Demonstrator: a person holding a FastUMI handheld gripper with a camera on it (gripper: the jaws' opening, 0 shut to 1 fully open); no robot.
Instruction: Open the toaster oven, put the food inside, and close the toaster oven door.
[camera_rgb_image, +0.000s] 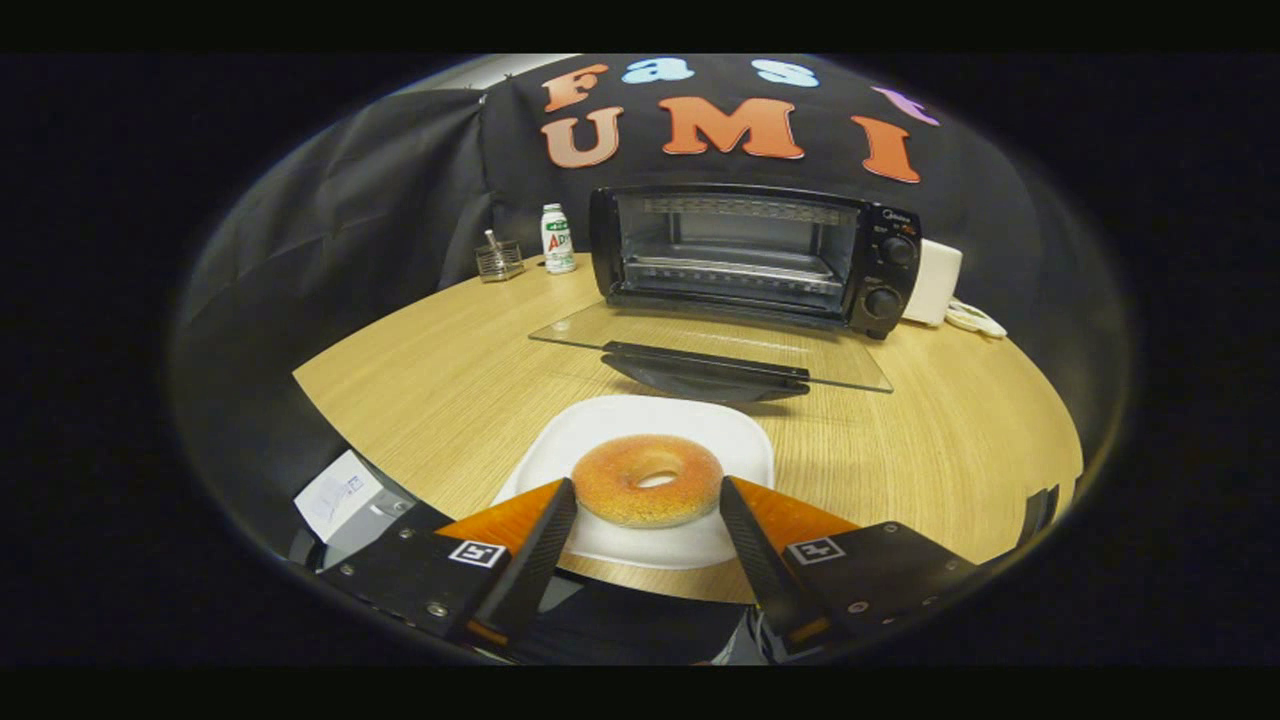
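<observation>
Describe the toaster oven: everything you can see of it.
The black box-shaped toaster oven stands at the far side of the round wooden table, well beyond the open gripper. Its glass door, with a dark handle, is folded down flat and open. Inside, a wire rack shows in an otherwise empty cavity. Two round knobs sit on the right-hand panel. A white box touches or nearly touches its right side.

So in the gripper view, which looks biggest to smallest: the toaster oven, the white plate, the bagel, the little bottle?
1. Toaster oven
2. White plate, nearer the camera, so its rank is unsure
3. Bagel, between the open claw fingers
4. Bottle, farthest away
</observation>
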